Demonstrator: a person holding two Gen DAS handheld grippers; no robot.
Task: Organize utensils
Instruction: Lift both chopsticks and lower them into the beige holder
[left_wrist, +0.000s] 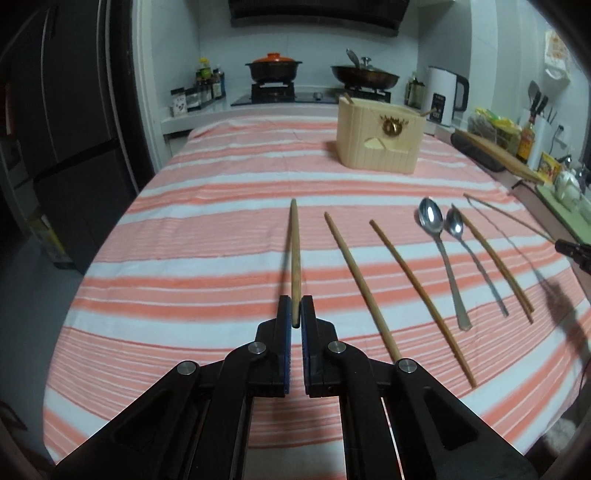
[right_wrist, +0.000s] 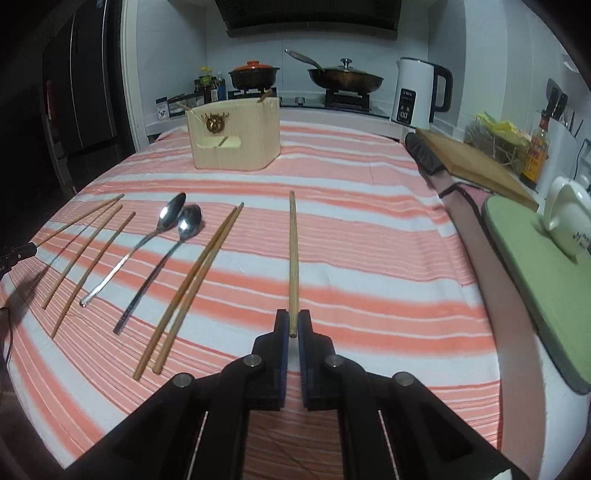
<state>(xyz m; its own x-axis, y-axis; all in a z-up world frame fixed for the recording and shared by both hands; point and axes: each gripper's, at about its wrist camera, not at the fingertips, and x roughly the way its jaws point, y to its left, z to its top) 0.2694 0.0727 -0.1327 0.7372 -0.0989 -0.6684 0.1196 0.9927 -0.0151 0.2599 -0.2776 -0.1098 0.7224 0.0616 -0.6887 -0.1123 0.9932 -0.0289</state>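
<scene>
My left gripper (left_wrist: 295, 312) is shut on the near end of a wooden chopstick (left_wrist: 294, 251) that points away over the striped cloth. My right gripper (right_wrist: 293, 323) is shut on another chopstick (right_wrist: 293, 254) in the same way. Between the two, on the cloth, lie two single chopsticks (left_wrist: 356, 280), two metal spoons (left_wrist: 441, 254) and a pair of chopsticks (right_wrist: 192, 288) side by side. A cream utensil holder (left_wrist: 380, 136) stands upright at the far side of the cloth, with stick ends poking out of its top. The left gripper's tip (right_wrist: 18, 253) shows at the right wrist view's left edge.
The pink-and-white striped cloth (right_wrist: 369, 258) covers the table. A wooden board (right_wrist: 476, 162), a green mat (right_wrist: 535, 258) with a white jug (right_wrist: 569, 218) and a white kettle (right_wrist: 417, 92) line the right side. A stove with pots (left_wrist: 273, 70) stands behind, a dark fridge (left_wrist: 66, 129) at the left.
</scene>
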